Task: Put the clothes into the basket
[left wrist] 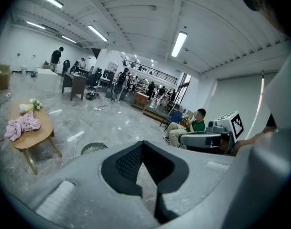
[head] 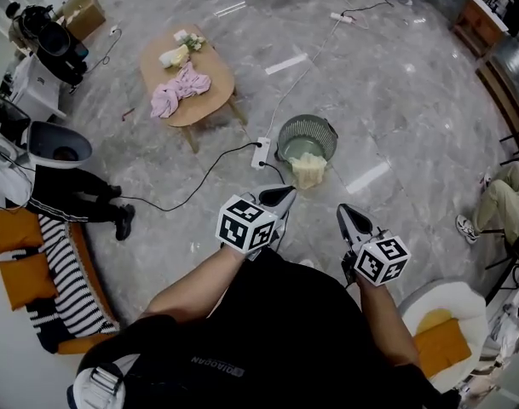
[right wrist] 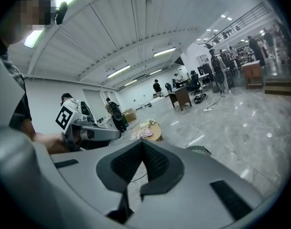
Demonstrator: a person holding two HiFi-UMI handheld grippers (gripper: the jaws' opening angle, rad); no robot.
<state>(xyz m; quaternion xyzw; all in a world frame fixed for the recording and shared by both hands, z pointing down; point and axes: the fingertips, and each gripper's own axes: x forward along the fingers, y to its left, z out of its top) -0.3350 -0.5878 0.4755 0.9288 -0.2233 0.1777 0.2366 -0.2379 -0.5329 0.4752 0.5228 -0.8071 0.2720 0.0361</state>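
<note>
Left hand-held gripper point(head: 286, 194) and right hand-held gripper point(head: 346, 211) both pinched together, empty; pink clothes point(head: 179, 89) lie on the desk point(head: 199, 109).

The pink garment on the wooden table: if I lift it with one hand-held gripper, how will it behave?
The pink garment lies crumpled in soft folds, so it is probably floppy and would hang down rather than keep its shape. It looks thin, so it is likely light. Being cloth, it should not roll or break.
</note>
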